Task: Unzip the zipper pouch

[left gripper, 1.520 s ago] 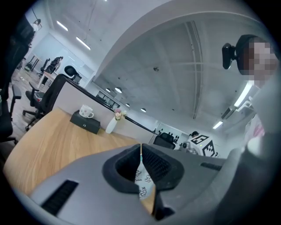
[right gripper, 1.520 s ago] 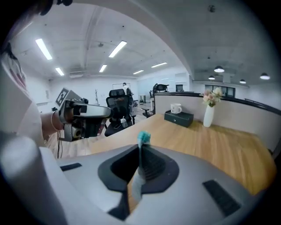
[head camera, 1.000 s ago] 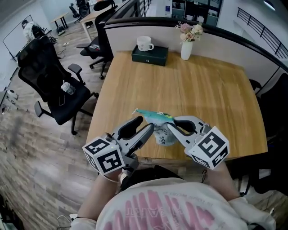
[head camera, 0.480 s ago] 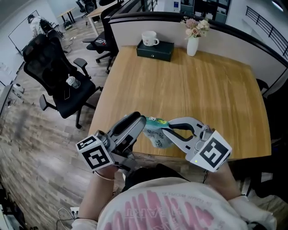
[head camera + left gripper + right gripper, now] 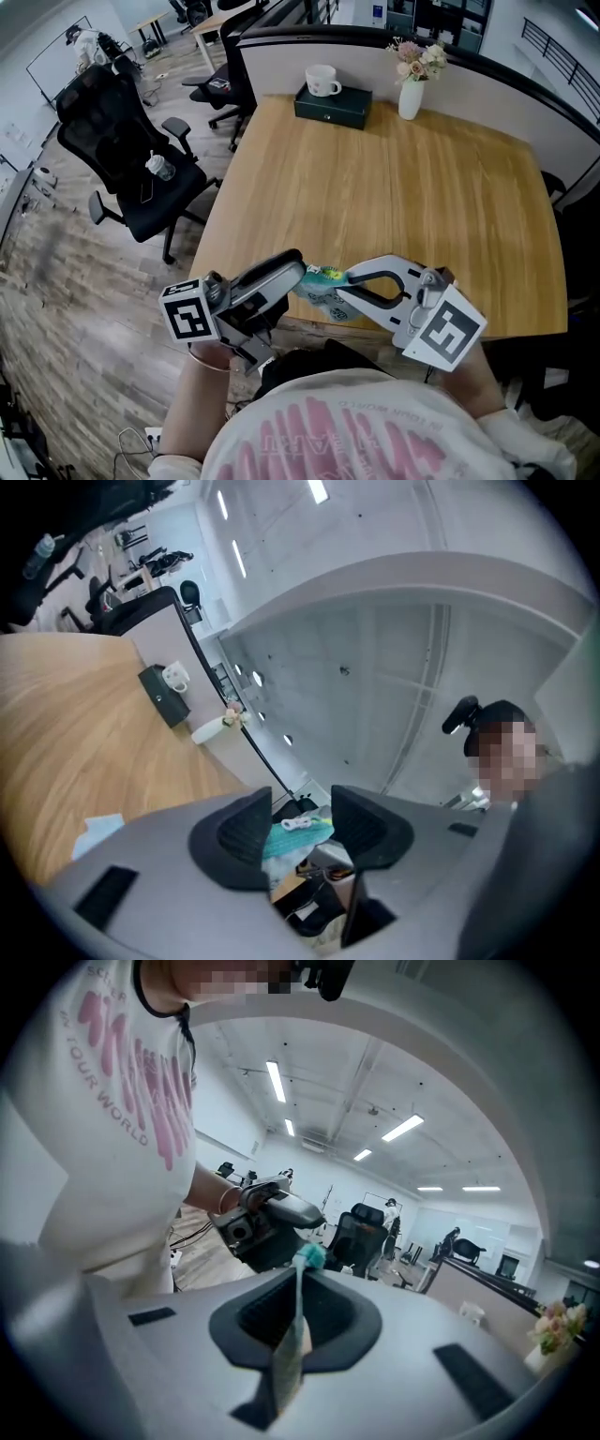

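The zipper pouch (image 5: pixel 325 287), pale with a teal zipper strip, hangs in the air over the table's front edge between my two grippers. My right gripper (image 5: pixel 343 284) is shut on the pouch's edge, which stands as a thin sheet (image 5: pixel 290 1354) between its pads. My left gripper (image 5: pixel 298 266) is at the pouch's left end and its jaws are opening. In the left gripper view the teal end (image 5: pixel 291 839) and the white zipper pull (image 5: pixel 300 825) show in the gap between the pads, and neither pad presses on them.
A dark green box (image 5: pixel 333 103) with a white mug (image 5: pixel 322 80) on it and a white vase of flowers (image 5: pixel 411 94) stand at the table's far edge against a partition. A black office chair (image 5: pixel 131 150) stands left of the wooden table (image 5: pixel 394 187).
Both grippers and the pouch have come closer to my body, toward the table's front edge. The left gripper has dropped lower and to the left; the right keeps its grip.
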`<state>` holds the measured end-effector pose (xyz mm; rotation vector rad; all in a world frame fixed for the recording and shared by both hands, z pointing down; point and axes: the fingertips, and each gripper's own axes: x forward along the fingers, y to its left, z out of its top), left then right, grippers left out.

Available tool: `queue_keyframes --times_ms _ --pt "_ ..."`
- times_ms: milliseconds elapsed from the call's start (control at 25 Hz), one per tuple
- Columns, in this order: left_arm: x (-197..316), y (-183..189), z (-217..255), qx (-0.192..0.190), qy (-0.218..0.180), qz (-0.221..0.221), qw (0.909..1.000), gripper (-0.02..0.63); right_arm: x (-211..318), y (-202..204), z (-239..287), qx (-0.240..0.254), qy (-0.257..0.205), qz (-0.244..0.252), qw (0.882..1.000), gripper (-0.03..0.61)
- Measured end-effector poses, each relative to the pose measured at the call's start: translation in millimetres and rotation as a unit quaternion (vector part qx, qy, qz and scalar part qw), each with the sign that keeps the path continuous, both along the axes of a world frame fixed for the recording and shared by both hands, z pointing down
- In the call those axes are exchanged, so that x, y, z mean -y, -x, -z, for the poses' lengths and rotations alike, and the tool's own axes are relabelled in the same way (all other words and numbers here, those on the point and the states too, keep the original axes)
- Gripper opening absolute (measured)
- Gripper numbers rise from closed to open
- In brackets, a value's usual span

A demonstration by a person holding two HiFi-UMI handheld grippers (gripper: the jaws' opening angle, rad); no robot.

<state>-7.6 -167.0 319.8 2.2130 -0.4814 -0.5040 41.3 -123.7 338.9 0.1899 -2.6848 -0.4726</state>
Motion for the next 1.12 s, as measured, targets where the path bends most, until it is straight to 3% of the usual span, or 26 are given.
queue_keyframes --times_ms 160,240,360,440,600,880,1000,1120 --pt "-0.3 3.1 -5.5 0.014 0.016 -0.024 0.9995 0.201 -7.5 7.4 5.3 0.004 -0.006 0.031 0.999 0.003" --pt "-9.1 -5.4 -13.3 0.052 0.019 -0.067 0.9962 0.201 -11.8 8.9 4.1 -0.013 -0.011 0.045 0.999 0.002" --pt "-23.9 -15.8 -26.3 0.125 0.01 -0.128 0.9838 0.201 -14.3 8.7 -1.8 -0.044 -0.021 0.058 0.997 0.003" --pt "-30.6 -19.0 -31.7 0.146 0.01 -0.153 0.9774 0.201 -13.9 9.6 -3.1 -0.049 -0.023 0.059 0.997 0.003" --pt "-31.3 -21.9 -33.5 0.125 0.022 -0.163 0.9785 0.201 -11.3 11.5 -0.7 -0.04 -0.022 0.058 0.997 0.003" --pt "-36.6 -38.7 -39.4 0.038 0.073 -0.208 0.9747 0.213 -9.8 11.4 -1.3 -0.037 -0.02 0.064 0.997 0.003" --pt "-36.4 -44.3 -33.7 0.019 0.062 -0.208 0.976 0.222 -7.4 11.7 -0.1 -0.029 -0.016 0.063 0.997 0.003" --pt "-31.7 -47.9 -27.6 0.028 0.04 -0.189 0.9808 0.218 -3.2 8.2 1.0 -0.024 -0.012 0.057 0.998 0.003"
